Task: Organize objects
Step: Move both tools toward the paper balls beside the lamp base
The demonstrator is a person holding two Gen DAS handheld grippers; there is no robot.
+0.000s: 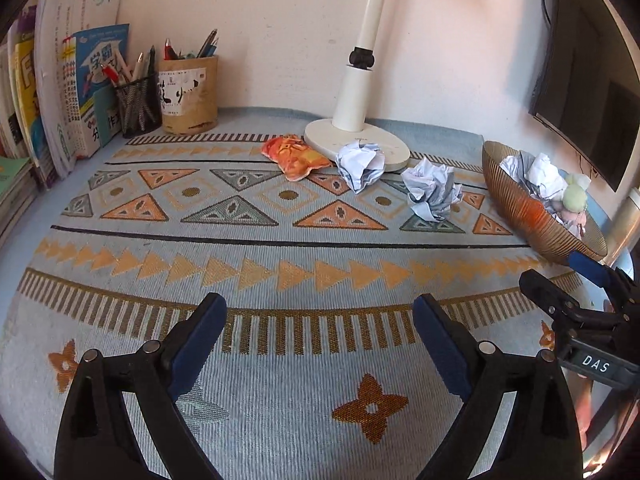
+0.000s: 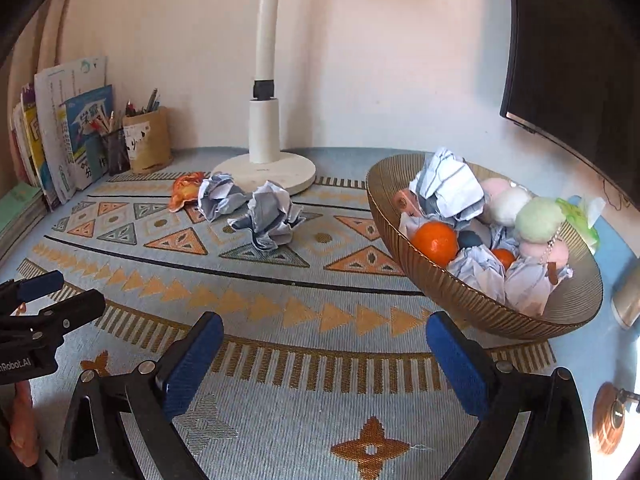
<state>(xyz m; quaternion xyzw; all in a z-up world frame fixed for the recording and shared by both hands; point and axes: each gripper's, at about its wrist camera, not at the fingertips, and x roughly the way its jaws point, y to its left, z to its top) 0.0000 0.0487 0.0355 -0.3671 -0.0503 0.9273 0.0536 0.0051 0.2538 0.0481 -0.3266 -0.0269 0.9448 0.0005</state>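
Paper balls [image 1: 432, 194] loose beside lamp base [image 1: 356, 144], ahead of wide, empty left hand-held gripper [image 1: 320, 344] and right hand-held gripper [image 2: 324, 360]; likely bound for bowl [image 2: 460, 296], already collecting such clutter.

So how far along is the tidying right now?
Partly done: the bowl already holds crumpled papers, oranges and plush balls. Nothing is in hand; the left gripper and right gripper are both open and empty. Left: two paper balls and the orange packet by the lamp base.
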